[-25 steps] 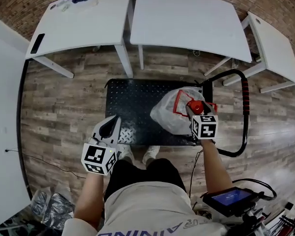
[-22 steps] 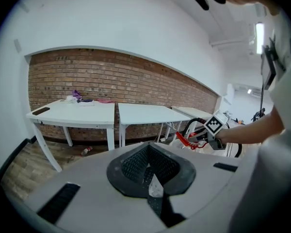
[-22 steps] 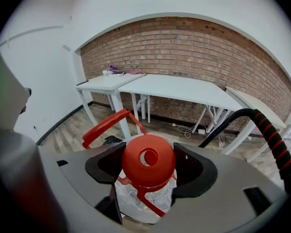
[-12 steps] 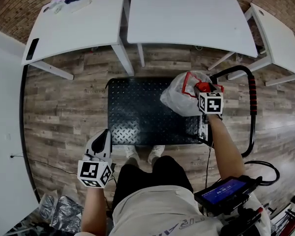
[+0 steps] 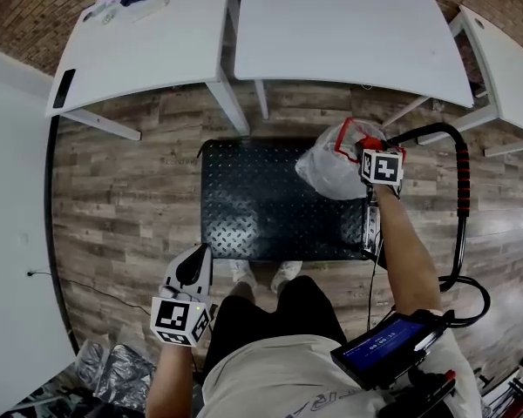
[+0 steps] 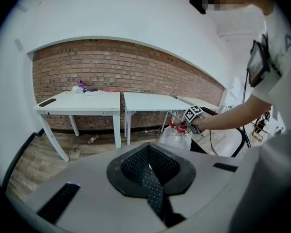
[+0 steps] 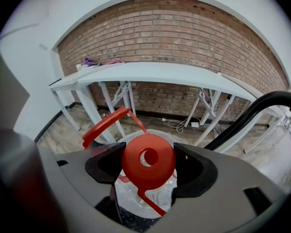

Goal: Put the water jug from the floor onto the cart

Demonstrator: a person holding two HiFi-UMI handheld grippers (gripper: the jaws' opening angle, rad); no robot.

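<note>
Over black cart [image 5: 261,207], right hand-held gripper [image 5: 364,152] clamps clear water jug [image 5: 327,171].

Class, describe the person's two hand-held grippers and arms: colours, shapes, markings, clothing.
The left hand-held gripper and right hand-held gripper have pale grey bodies, black dimpled jaw pads and a white cube printed with black square markers. The forearms are bare below a pale short-sleeved shirt.

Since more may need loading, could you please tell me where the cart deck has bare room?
The cart deck is bare from its left edge to the water jug. The right end, by the handle, is crowded: jug and right hand-held gripper.
</note>
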